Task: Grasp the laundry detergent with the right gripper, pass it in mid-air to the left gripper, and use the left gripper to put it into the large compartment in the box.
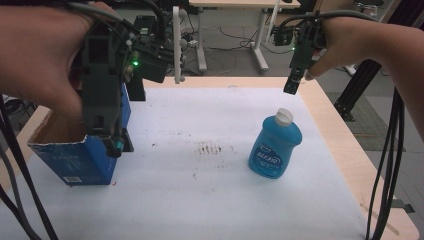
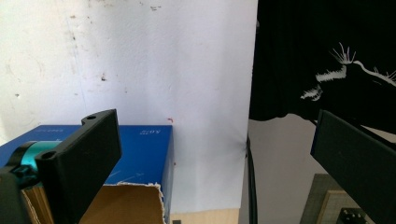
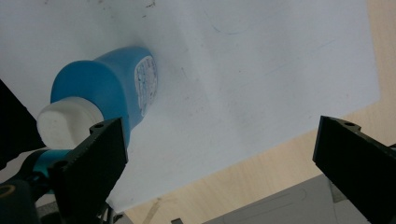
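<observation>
The blue bottle stands upright on the white sheet covering the desk, toward the desk's right edge and well clear of its front edge. It appears to be moulded plastic holding liquid, so it is judged moderately heavy for its size, with walls that give a little under pressure and a smooth, possibly slippery surface. The safest hold is judged to be across the narrower shoulder just below the white cap, or across the flat faces of the body; the cap alone could twist or slip. In appearance the bottle is translucent blue, wide and rounded at the base, tapering to the cap, with a printed label on its front. The right hand-held gripper hangs above and behind the bottle, nearer the desk's far right corner; in the right gripper view its jaws stand wide apart with nothing between them, the bottle lying beside one jaw. The left hand-held gripper is over the open blue carton at the desk's left edge, jaws likewise spread and empty in the left gripper view, the carton below. Its torn cardboard rim suggests a light, easily crushed box.
</observation>
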Demonstrator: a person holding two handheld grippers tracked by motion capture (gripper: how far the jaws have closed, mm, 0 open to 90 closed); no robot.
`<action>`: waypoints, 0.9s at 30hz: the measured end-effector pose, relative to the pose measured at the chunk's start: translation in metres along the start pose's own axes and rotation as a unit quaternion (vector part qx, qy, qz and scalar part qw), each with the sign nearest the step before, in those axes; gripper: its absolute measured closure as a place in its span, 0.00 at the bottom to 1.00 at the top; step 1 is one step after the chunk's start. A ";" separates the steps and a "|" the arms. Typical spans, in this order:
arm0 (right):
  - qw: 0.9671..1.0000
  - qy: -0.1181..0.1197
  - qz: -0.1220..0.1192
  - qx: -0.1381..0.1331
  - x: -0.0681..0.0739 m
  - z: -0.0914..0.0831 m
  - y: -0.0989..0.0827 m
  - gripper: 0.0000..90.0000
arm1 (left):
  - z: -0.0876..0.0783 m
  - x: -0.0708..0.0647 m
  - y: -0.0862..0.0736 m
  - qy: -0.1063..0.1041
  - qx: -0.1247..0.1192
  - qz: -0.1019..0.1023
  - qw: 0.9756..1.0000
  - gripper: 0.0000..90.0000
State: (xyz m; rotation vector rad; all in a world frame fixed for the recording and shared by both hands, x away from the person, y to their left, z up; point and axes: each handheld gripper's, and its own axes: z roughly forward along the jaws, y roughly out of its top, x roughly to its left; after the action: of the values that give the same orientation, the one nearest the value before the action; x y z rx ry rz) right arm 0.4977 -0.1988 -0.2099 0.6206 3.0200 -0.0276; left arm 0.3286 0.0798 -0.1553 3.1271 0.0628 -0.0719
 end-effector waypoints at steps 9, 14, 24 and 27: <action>1.000 0.002 0.000 -0.007 0.001 0.003 0.000 0.03 | 0.000 0.001 0.002 0.001 0.000 0.001 1.000 0.02; 1.000 0.001 0.005 -0.018 0.000 0.004 -0.001 0.03 | 0.003 0.004 0.003 0.002 0.001 -0.002 1.000 0.02; 0.991 0.024 0.030 -0.129 0.001 0.002 -0.015 0.03 | 0.005 0.004 0.011 -0.003 0.005 0.003 1.000 0.02; 0.978 0.020 0.063 -0.197 0.007 0.009 -0.026 0.03 | 0.007 0.004 0.014 -0.002 0.007 0.004 1.000 0.02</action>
State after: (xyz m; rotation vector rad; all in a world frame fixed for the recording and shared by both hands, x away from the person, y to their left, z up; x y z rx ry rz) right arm 0.4817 -0.2202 -0.2195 0.7713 2.8854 0.5801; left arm 0.3328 0.0654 -0.1622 3.1419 0.0494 -0.0796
